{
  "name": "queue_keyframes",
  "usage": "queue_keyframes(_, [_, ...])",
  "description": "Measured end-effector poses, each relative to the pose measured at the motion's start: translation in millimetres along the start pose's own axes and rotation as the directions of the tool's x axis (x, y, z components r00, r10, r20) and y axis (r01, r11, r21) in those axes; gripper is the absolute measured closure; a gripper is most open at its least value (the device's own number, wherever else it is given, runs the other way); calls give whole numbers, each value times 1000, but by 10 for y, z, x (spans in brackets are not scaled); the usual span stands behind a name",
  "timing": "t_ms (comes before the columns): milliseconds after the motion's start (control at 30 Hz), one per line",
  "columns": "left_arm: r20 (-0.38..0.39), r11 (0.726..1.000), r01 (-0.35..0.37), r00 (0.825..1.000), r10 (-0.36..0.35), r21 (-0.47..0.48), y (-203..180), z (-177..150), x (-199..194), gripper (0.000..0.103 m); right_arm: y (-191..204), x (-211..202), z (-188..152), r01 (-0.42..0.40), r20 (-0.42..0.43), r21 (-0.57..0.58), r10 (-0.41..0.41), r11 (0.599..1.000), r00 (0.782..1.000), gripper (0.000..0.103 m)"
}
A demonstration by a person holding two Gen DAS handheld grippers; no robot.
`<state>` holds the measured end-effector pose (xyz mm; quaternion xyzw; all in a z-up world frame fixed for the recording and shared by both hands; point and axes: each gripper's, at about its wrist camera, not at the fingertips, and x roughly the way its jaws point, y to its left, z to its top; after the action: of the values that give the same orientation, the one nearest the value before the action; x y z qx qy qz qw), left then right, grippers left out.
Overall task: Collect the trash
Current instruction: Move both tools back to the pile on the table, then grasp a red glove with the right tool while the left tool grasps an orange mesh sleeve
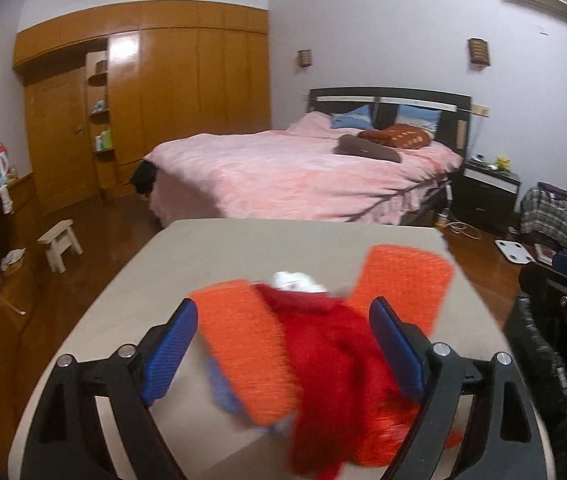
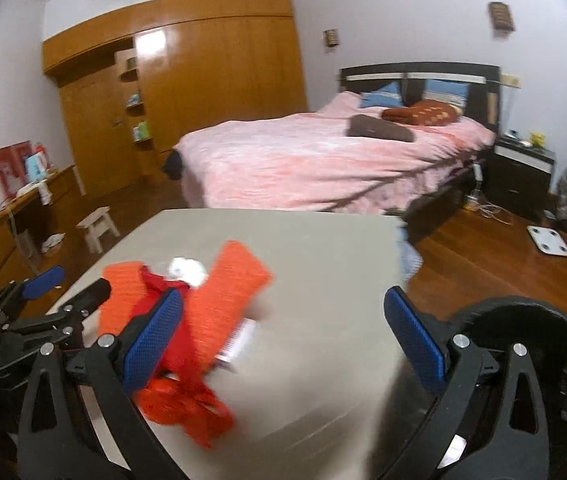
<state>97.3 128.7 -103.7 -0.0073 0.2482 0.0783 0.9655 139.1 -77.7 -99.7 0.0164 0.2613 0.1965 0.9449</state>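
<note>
A bedroom: a bed [image 1: 303, 176] under a pink cover stands behind a beige table [image 1: 243, 248], with a wooden wardrobe [image 1: 187, 92] along the far wall and a white stool [image 1: 61, 242] on the dark wood floor.

The trash sits on the near left part of the table, all in one heap. A red net bag [image 1: 331, 364] lies crumpled, its bulk running from the near edge away toward the bed. Two orange strips lie with it: the left strip [image 1: 247, 356] has its long axis running near to far and leaning slightly left at the far end, the right strip [image 1: 407, 284] stands more upright and tilts right. A white wad [image 1: 295, 282] shows just beyond the red bag, between the strips. The heap is motion-blurred.

The left gripper [image 1: 283, 352] is spread wide around the heap, its blue pads on either side; whether they touch it cannot be told. The right gripper [image 2: 283, 340] is also spread wide, over bare tabletop to the right of the heap, with its left pad in front of the red bag. A black bin [image 2: 531, 344] stands at the right, beside the table.
</note>
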Motion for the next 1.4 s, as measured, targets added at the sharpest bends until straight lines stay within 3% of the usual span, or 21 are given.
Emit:
queue_keyframes(267, [-27, 997, -65, 998, 64, -40, 460, -95, 113, 17, 523, 395, 16, -102, -37, -39, 101, 994, 994, 6])
queue_keyframes(500, [-52, 994, -89, 995, 86, -68, 764, -208, 233, 18, 755, 732, -89, -146, -113, -46, 140, 988, 984, 23])
queue_keyframes(800, [-78, 992, -81, 994, 73, -94, 914, -312, 335, 20, 885, 1019, -261, -167, -213, -71, 149, 983, 966, 56])
queue_keyframes(1033, [-105, 995, -33, 994, 22, -98, 828, -347, 397, 26, 888, 987, -277, -201, -219, -79, 179, 976, 959, 87])
queue_keyframes(1400, [-172, 995, 46, 983, -61, -88, 561, -373, 546, 38, 733, 883, -176, -199, -180, -64, 185, 978, 966, 90])
